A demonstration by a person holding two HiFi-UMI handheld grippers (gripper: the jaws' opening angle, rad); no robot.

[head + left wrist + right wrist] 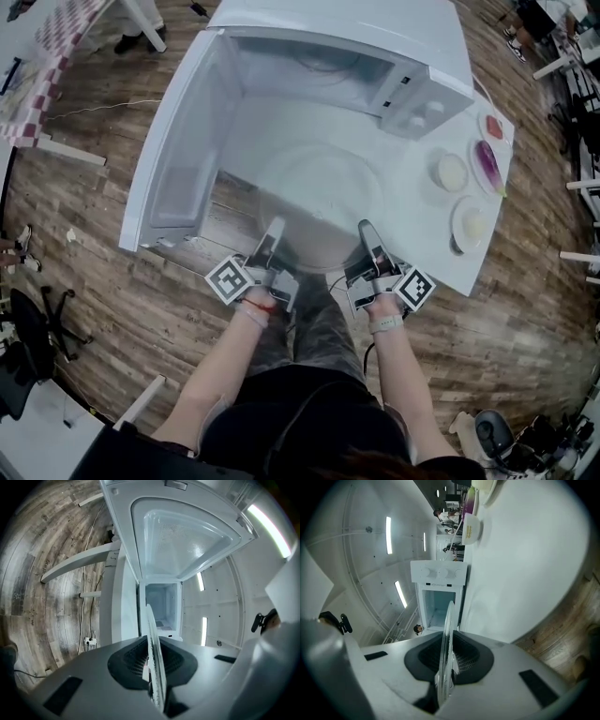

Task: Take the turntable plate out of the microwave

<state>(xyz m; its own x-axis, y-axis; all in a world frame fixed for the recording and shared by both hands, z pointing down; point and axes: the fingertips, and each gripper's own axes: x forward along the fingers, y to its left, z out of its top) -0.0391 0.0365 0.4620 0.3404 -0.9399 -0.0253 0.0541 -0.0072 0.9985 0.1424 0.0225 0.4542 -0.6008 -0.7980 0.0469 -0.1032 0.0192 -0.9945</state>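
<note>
The clear glass turntable plate (319,197) hangs level in front of the open white microwave (347,56), over the front part of the white table (487,253). My left gripper (271,234) is shut on the plate's near left rim. At the near right rim my right gripper (367,234) is shut on it too. In the left gripper view the plate (153,644) runs edge-on between the dark pads of the left gripper (151,667), with the microwave cavity (161,606) beyond. The right gripper view shows the same edge-on rim (448,634) pinched in the right gripper (445,670).
The microwave door (183,141) stands swung open at the left. A small bowl (451,172), a plate with a purple item (488,164), a red dish (494,127) and another plate (470,225) sit at the table's right. Wooden floor lies around, with a chair (28,347) at left.
</note>
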